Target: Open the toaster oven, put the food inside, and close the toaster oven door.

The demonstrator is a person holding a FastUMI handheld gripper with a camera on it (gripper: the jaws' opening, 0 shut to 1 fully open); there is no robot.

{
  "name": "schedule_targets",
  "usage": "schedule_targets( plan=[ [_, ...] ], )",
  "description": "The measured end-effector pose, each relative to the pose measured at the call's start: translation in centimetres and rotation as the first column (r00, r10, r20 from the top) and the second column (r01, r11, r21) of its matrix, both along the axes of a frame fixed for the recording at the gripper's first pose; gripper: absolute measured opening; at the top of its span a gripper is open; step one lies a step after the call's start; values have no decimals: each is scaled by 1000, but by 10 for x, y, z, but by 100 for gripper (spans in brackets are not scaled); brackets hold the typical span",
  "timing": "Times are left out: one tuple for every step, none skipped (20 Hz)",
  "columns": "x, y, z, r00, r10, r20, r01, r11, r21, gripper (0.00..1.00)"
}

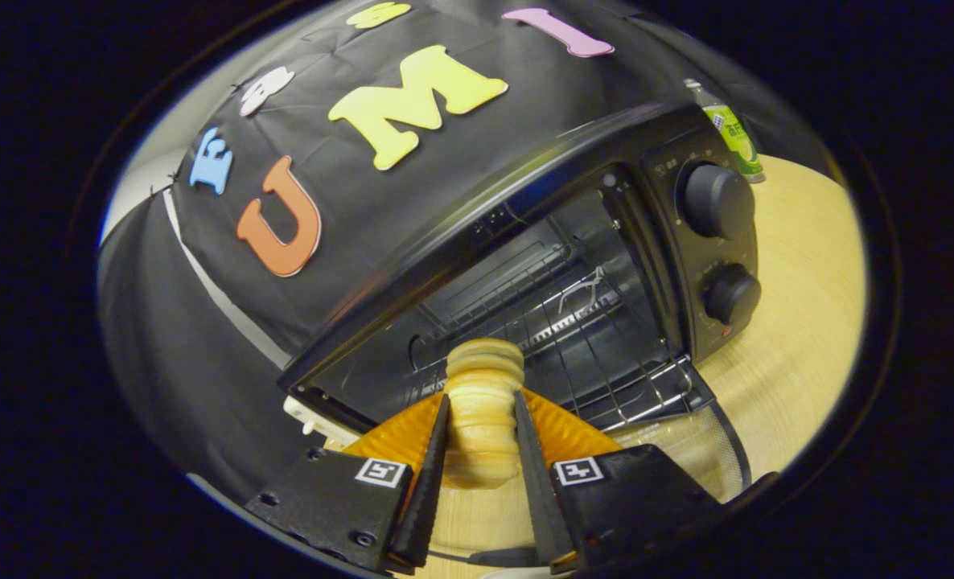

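Observation:
A pale, ridged bread-like food piece (483, 410) sits pinched between my two fingers, so my gripper (482, 400) is shut on it. Its rounded tip reaches past the fingertips toward the mouth of the black toaster oven (525, 265). The oven stands just ahead with its door (686, 438) folded down flat, glass facing up, to the right of my fingers. Inside, a wire rack (573, 322) spans the dark cavity. The whole view is tilted.
Two round black knobs (717, 201) sit on the oven's control panel to the right of the cavity. A green bottle (734, 133) stands behind the oven on the light wooden table (799, 305). The black booth cloth hangs close behind and to the left.

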State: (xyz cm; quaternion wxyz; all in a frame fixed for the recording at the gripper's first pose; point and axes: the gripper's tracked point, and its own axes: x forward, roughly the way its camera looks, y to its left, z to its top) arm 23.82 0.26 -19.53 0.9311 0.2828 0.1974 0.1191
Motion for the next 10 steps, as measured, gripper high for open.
schedule_targets(
  plan=[
    [8,0,1,1000,-5,8,5,1000,4,54],
    [15,0,2,1000,-6,17,6,1000,3,54],
    [22,-1,4,999,-10,34,10,1000,8,54],
    [27,-4,5,999,-22,42,22,1000,10,54],
    [31,-6,5,998,-27,50,26,1000,13,55],
    [33,-7,7,998,-24,63,24,1000,13,57],
    [35,-6,10,997,-16,74,15,1000,15,59],
    [37,0,17,995,1,104,-3,1000,23,67],
    [39,1,20,994,7,113,-8,1000,3,75],
    [38,1,20,993,8,120,-4,1000,-29,83]
  ],
)
